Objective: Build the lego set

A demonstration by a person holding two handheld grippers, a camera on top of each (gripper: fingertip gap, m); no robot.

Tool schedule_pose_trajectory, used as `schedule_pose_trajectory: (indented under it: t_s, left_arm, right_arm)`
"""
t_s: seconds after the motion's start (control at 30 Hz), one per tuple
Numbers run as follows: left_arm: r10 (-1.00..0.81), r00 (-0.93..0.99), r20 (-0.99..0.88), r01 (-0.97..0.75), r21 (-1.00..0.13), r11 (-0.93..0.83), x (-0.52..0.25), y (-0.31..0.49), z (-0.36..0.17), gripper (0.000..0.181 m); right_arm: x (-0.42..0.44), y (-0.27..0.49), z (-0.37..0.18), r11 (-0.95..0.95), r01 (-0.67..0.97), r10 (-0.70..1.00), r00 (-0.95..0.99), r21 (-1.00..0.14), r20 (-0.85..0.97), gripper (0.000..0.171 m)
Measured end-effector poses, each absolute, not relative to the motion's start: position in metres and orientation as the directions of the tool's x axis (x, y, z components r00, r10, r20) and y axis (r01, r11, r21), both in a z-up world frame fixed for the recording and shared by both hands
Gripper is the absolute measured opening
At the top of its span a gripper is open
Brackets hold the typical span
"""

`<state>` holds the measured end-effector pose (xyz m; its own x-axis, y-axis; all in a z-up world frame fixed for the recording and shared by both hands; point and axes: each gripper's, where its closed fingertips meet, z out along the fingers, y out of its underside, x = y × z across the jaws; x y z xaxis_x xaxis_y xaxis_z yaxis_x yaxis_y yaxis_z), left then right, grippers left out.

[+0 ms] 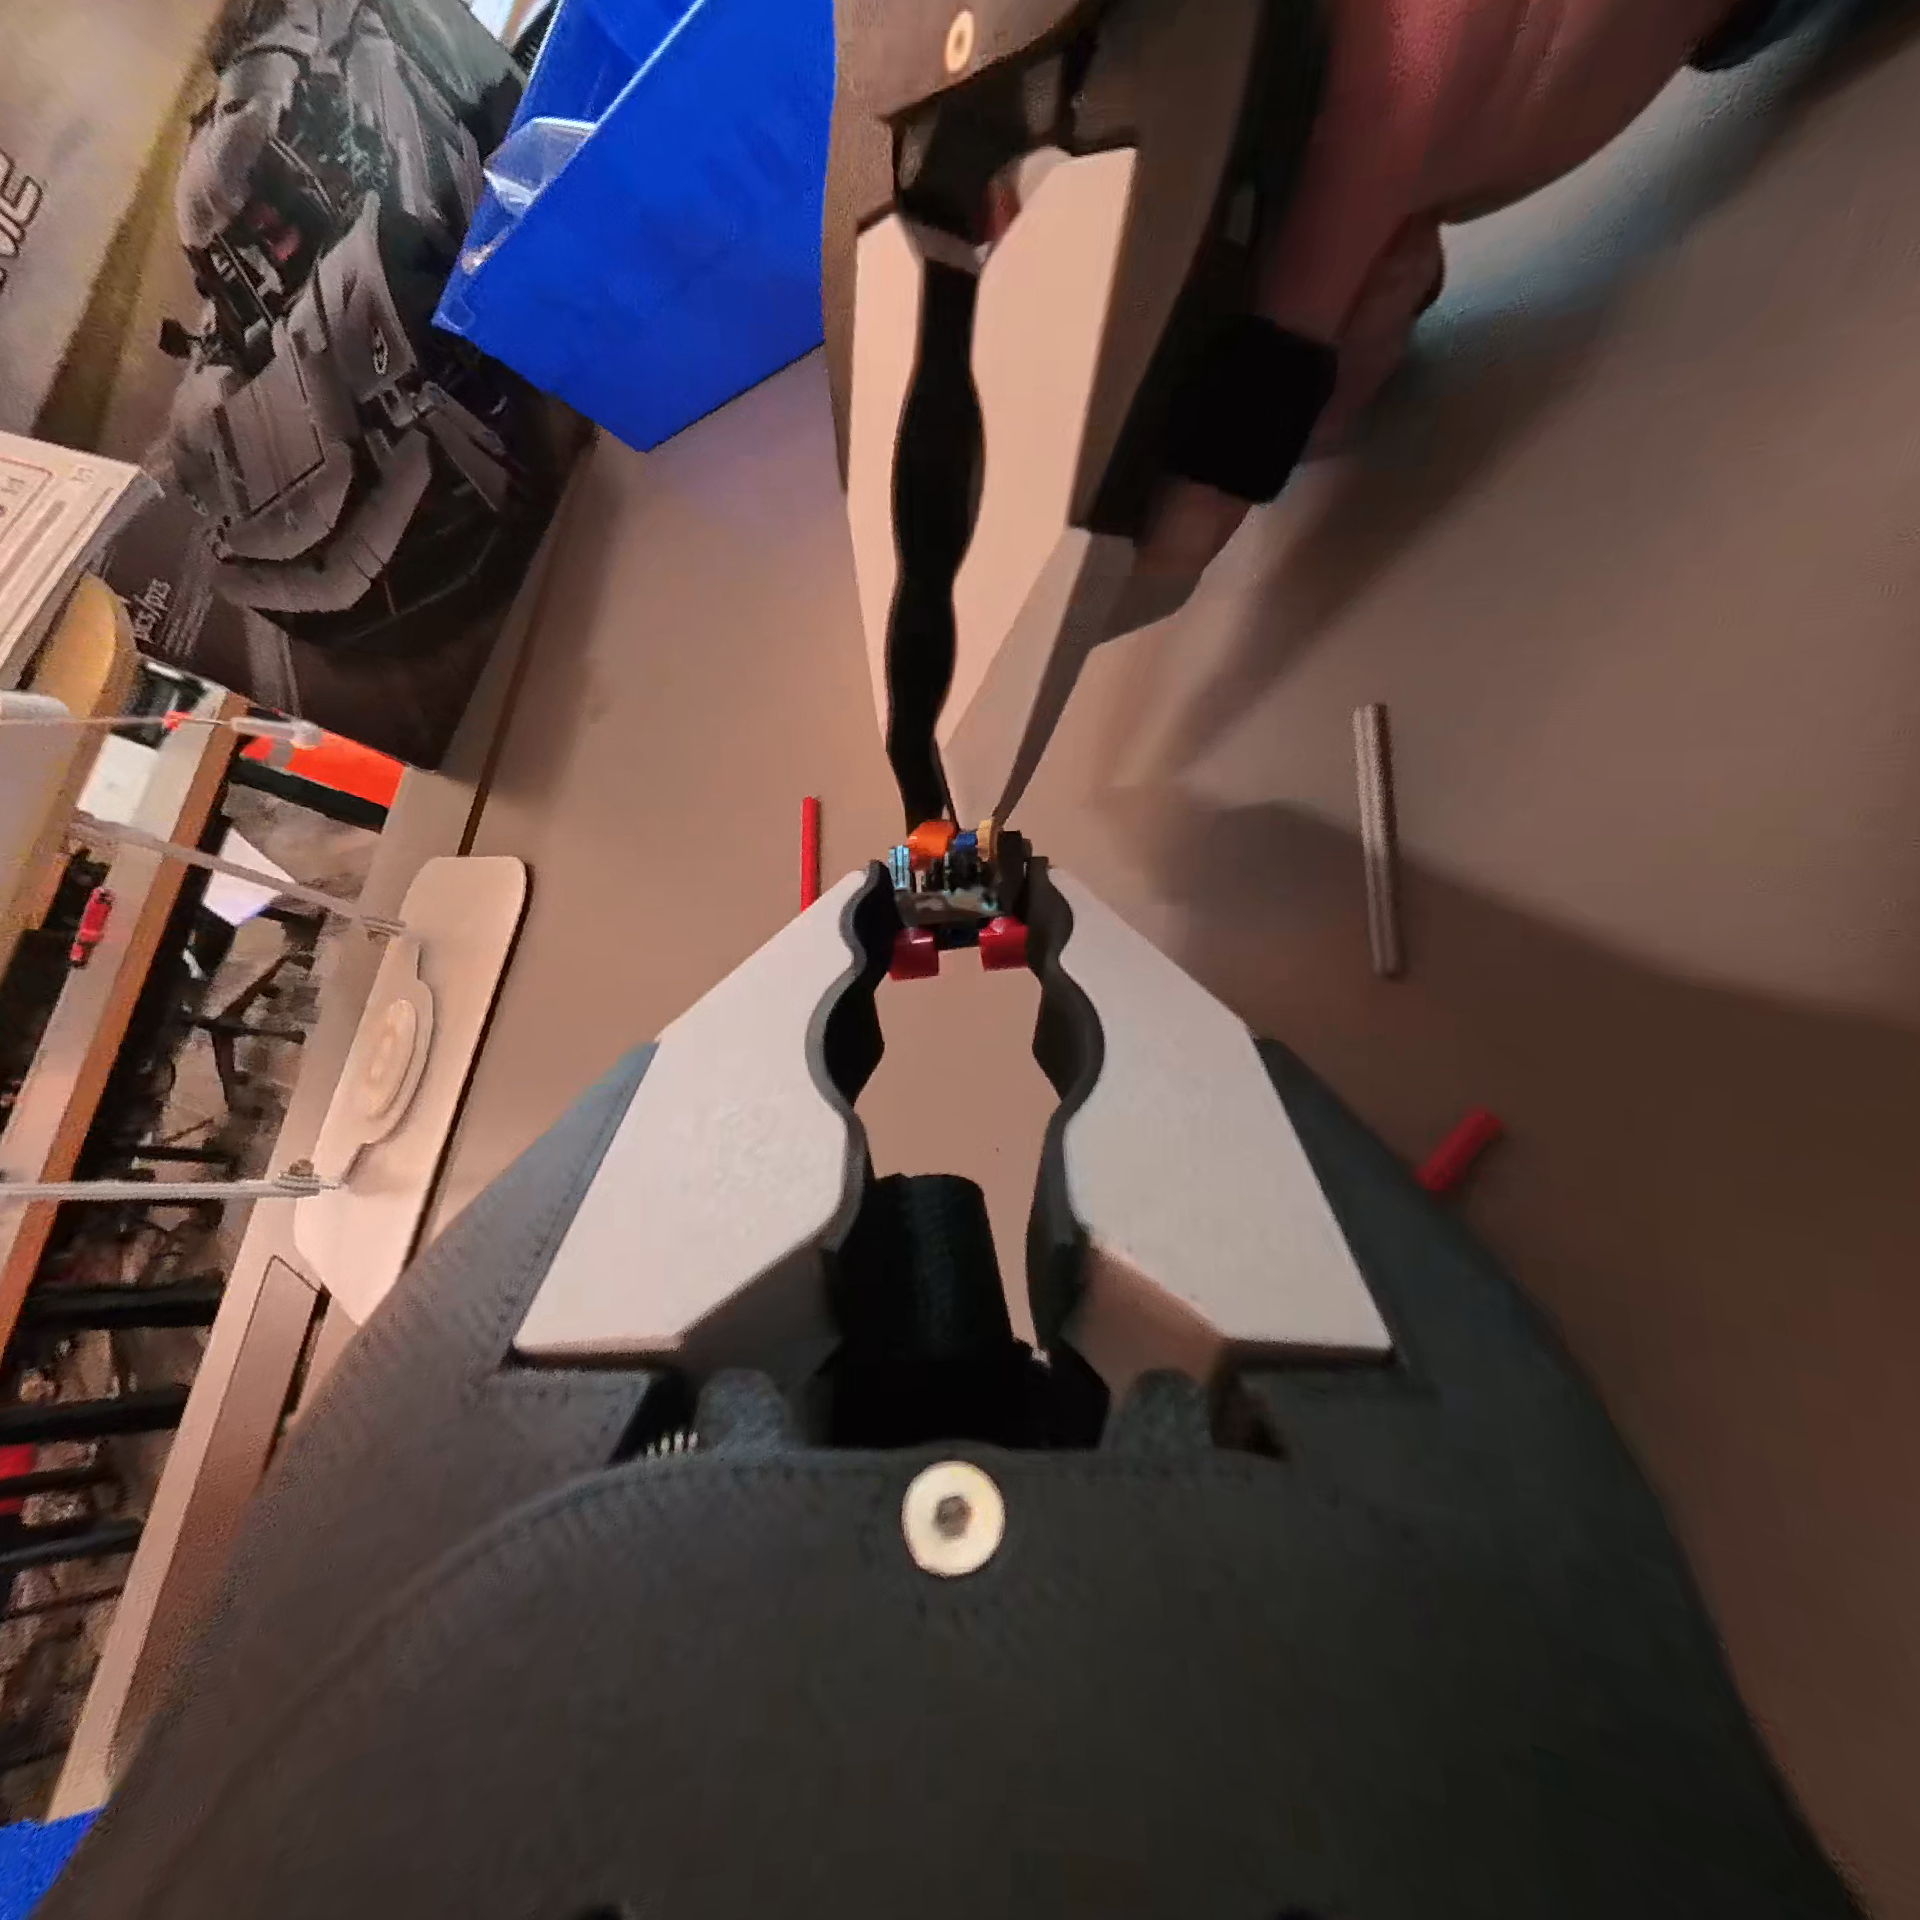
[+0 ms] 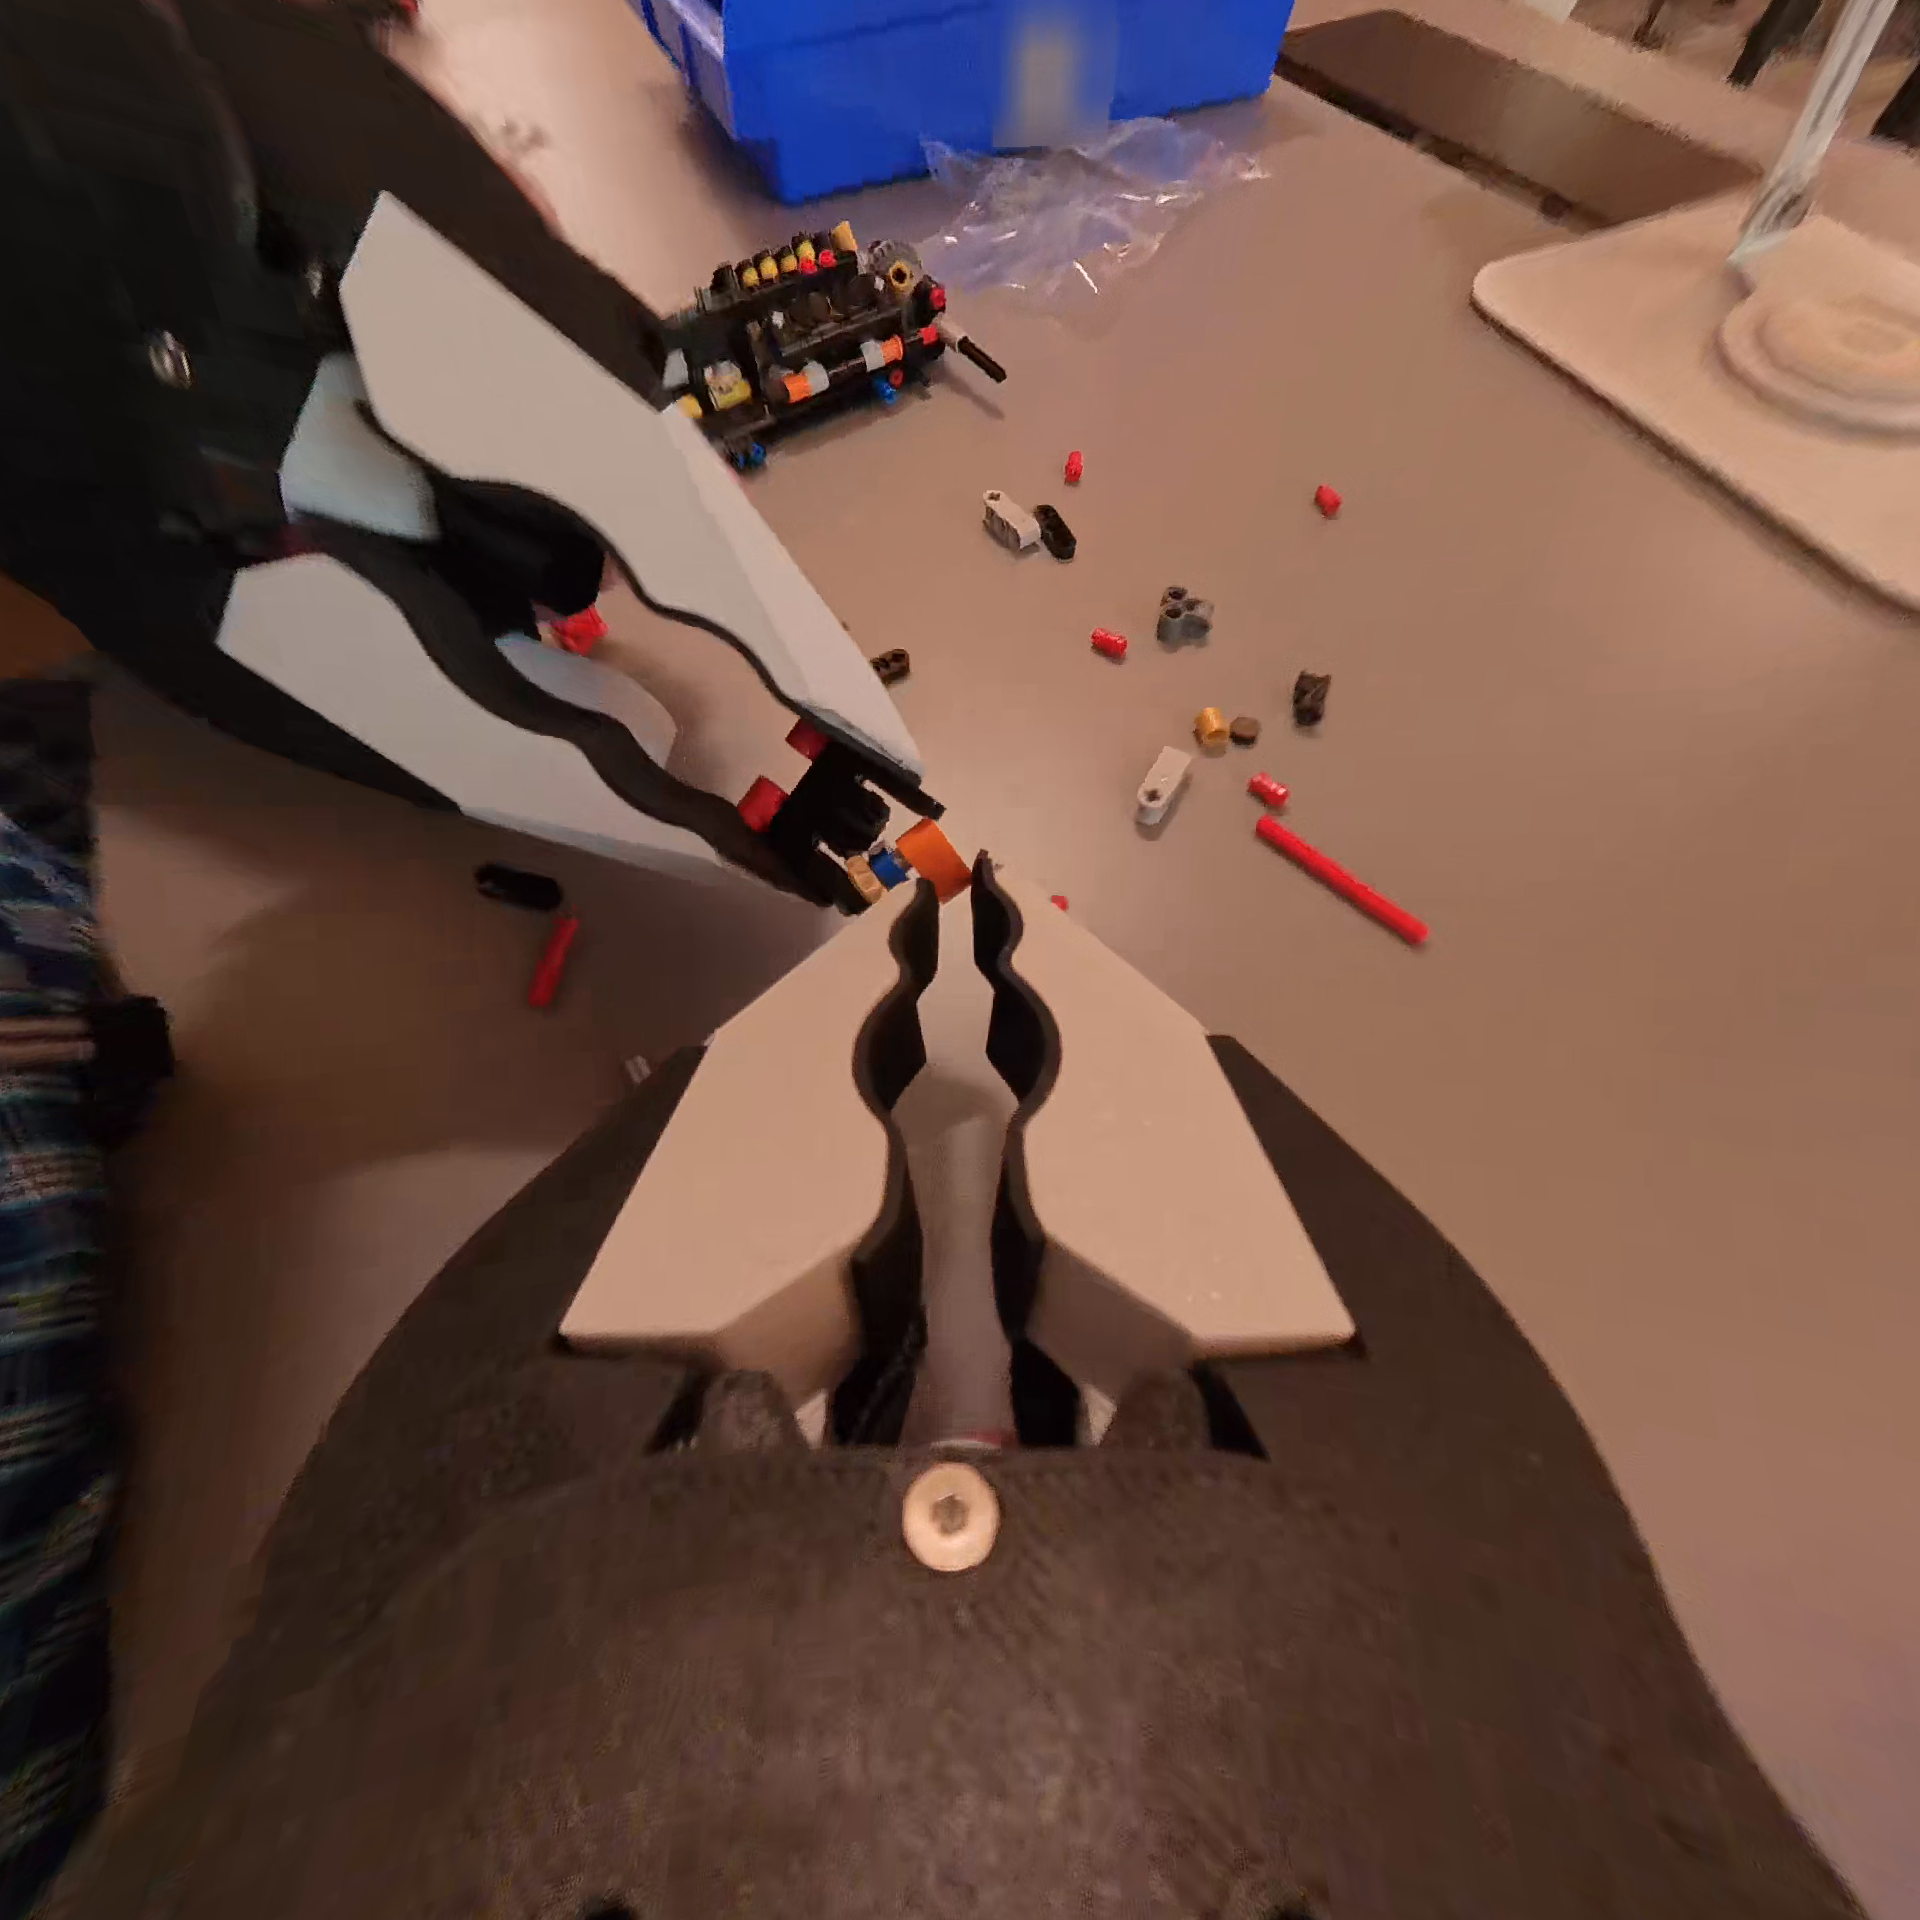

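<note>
Above a grey table (image 2: pixel 1558 1143), the left claw (image 1: pixel 954 896) pinches a small black Lego sub-assembly with red pins and an orange bush (image 1: pixel 951 894) between its fingertips. The right claw (image 2: pixel 948 883), its jaws nearly pressed together with only a thin gap (nothing visible between them), meets the orange end of that piece, tip to tip. Farther back on the table sits a larger black Lego build (image 2: pixel 821 332) beside a blue plastic bin (image 2: pixel 883 94) and crumpled clear bag (image 2: pixel 1081 208). Loose parts lie scattered near it, among them a long red axle (image 2: pixel 1340 881).
</note>
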<state>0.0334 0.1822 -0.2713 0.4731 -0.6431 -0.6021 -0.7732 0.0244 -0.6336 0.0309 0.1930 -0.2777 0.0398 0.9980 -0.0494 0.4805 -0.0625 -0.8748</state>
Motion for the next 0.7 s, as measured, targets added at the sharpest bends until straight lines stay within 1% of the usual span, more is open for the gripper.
schedule_pose_trajectory:
  t_s: [0.03,0.1,0.13,0.2,0.27,0.33,0.4,0.43,0.5,0.57,0.63,0.7]
  left_arm:
    - [-0.652,0.463,-0.601,-0.776,-0.63,0.029,0.033,0.181,-0.273,0.025]
    - [-0.66,0.498,-0.562,-0.74,-0.672,0.013,0.032,0.181,-0.268,0.025]
    - [-0.681,0.516,-0.52,-0.713,-0.701,-0.005,0.032,0.181,-0.266,0.025]
    - [-0.713,0.51,-0.481,-0.691,-0.722,-0.007,0.031,0.177,-0.267,0.025]
    - [-0.753,0.507,-0.42,-0.658,-0.753,-0.024,0.032,0.171,-0.266,0.025]
    - [-0.767,0.499,-0.404,-0.635,-0.772,-0.007,0.033,0.169,-0.259,0.025]
    - [-0.797,0.473,-0.376,-0.626,-0.78,-0.003,0.035,0.165,-0.257,0.025]
    - [-0.818,0.447,-0.362,-0.628,-0.778,0.002,0.037,0.161,-0.259,0.025]
    - [-0.84,0.418,-0.345,-0.628,-0.778,0.007,0.039,0.157,-0.26,0.024]
    - [-0.84,0.401,-0.367,-0.64,-0.767,0.03,0.039,0.157,-0.26,0.025]
    - [-0.828,0.407,-0.386,-0.642,-0.766,0.041,0.038,0.16,-0.259,0.025]
    - [-0.826,0.411,-0.385,-0.622,-0.781,0.054,0.039,0.159,-0.255,0.024]
  right_arm:
    - [0.031,0.191,-0.278,-0.101,0.472,0.995,0.05,-0.876,-0.088,0.004]
    - [0.03,0.191,-0.274,-0.164,0.443,0.986,0.064,-0.881,-0.152,0.004]
    - [0.029,0.191,-0.272,-0.127,0.442,0.992,0.058,-0.888,-0.113,0.003]
    - [0.029,0.186,-0.272,0.063,0.472,0.997,0.009,-0.88,0.076,0.004]
    - [0.031,0.18,-0.269,0.191,0.47,0.981,-0.063,-0.862,0.183,0.004]
    - [0.031,0.177,-0.261,0.312,0.448,0.95,-0.13,-0.838,0.285,0.005]
    - [0.032,0.173,-0.259,0.417,0.425,0.908,-0.215,-0.803,0.359,0.006]
    - [0.032,0.17,-0.259,0.462,0.408,0.886,-0.261,-0.788,0.384,0.011]
    - [0.033,0.165,-0.262,0.516,0.389,0.851,-0.337,-0.763,0.404,0.011]
    - [0.033,0.162,-0.266,0.515,0.405,0.848,-0.37,-0.755,0.38,0.005]
    - [0.031,0.166,-0.267,0.433,0.441,0.892,-0.336,-0.786,0.303,0.004]
    - [0.03,0.165,-0.265,0.365,0.43,0.918,-0.313,-0.826,0.242,0.004]
